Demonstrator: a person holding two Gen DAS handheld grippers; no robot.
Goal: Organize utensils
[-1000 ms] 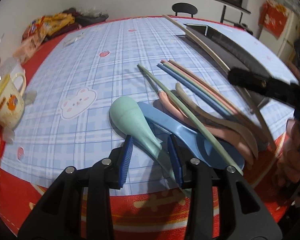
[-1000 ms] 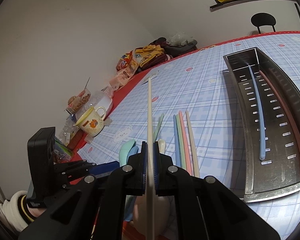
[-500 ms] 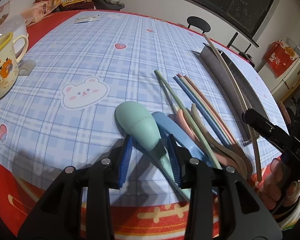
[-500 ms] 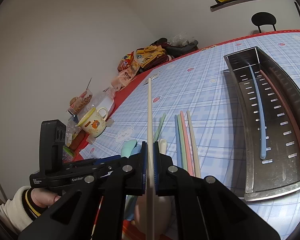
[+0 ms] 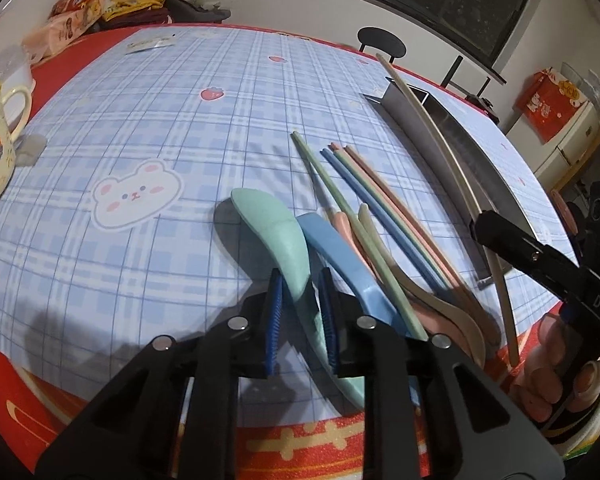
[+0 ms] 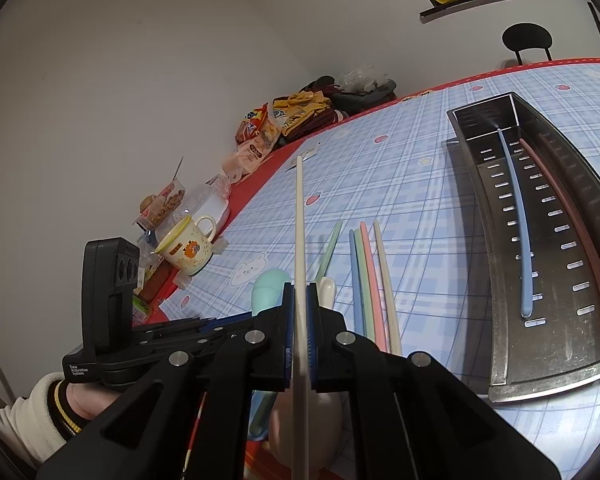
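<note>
My left gripper (image 5: 300, 284) straddles the handle of a mint-green spoon (image 5: 268, 220) lying on the checked tablecloth. Its jaws are closing, and the blue pads (image 5: 276, 300) sit against the handle's sides. Beside that spoon lie a blue spoon (image 5: 331, 248), a pink one and a beige one, with several coloured chopsticks (image 5: 379, 200) across them. My right gripper (image 6: 300, 304) is shut on a cream chopstick (image 6: 299, 220) that points up and away, held in the air. A steel tray (image 6: 499, 360) to the right holds a blue chopstick (image 6: 515, 220) and a dark pink one (image 6: 571, 208).
A yellow-rimmed mug (image 6: 188, 248) and snack packets (image 6: 260, 132) stand along the table's left edge. The red table border (image 5: 300, 440) runs close under the left gripper. A black chair (image 6: 525, 40) stands beyond the far side. The person's hand (image 5: 547, 368) grips the right tool.
The left jaws have narrowed around the green spoon's handle, and that gripper has rolled and tilted a little. The right gripper and its cream chopstick have kept still.
</note>
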